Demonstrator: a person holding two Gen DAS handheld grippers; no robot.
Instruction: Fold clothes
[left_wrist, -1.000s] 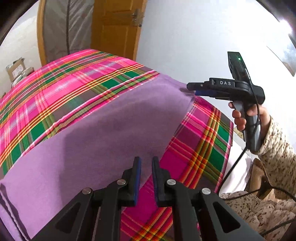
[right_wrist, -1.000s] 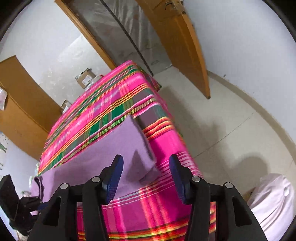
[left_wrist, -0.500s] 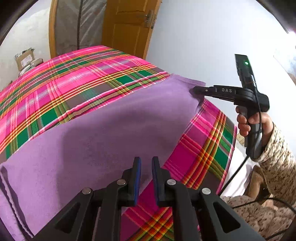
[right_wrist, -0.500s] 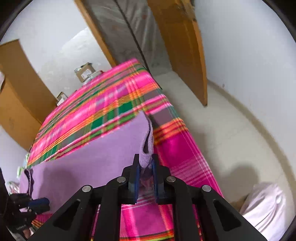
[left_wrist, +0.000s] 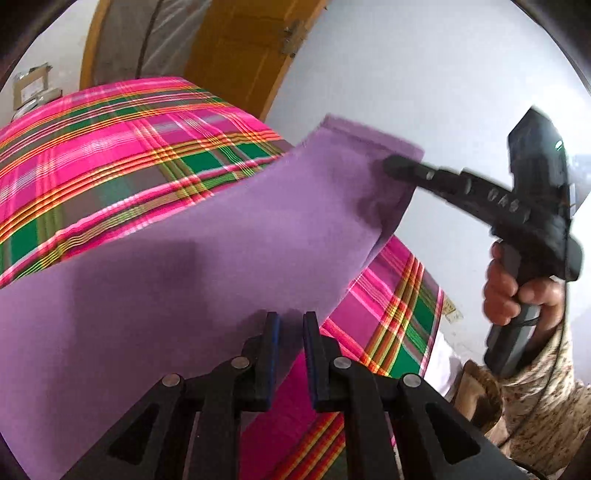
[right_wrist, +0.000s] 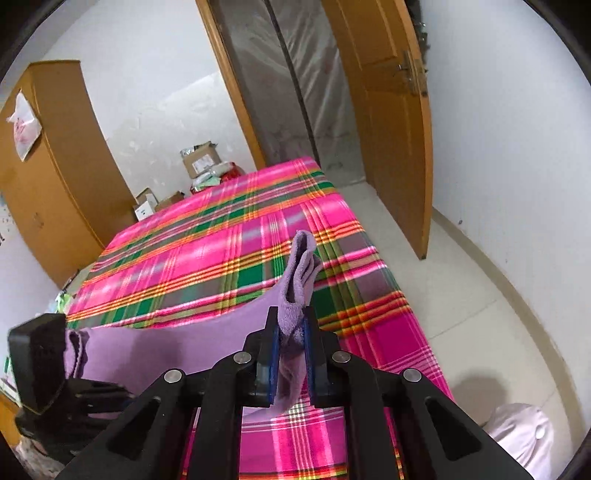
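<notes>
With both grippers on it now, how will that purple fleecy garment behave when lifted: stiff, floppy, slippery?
Probably floppy: the purple fleecy garment bunches into soft folds between the right gripper pads. Likely to sag in the middle, since it drapes from that raised corner down to the left gripper on its near edge. Probably not slippery: the nap looks fuzzy, so the pinch should hold on the pink plaid cloth-covered table.

Purple garment (left_wrist: 207, 266): soft matt cloth with a fine napped, fleecy surface, its hemmed edge looking fuzzy where it bunches in the lower centre of the right wrist view. Plaid cover (right_wrist: 229, 258) on the tabletop: woven cloth, smooth, faint sheen on the pink bands. Right claw (right_wrist: 290, 354) and left claw (left_wrist: 290, 354): matt black plastic arms, dull metal rivets, blue pads (right_wrist: 272, 350); door (right_wrist: 391, 122) at upper right: smooth varnished orange-brown wood, semi-gloss.
</notes>
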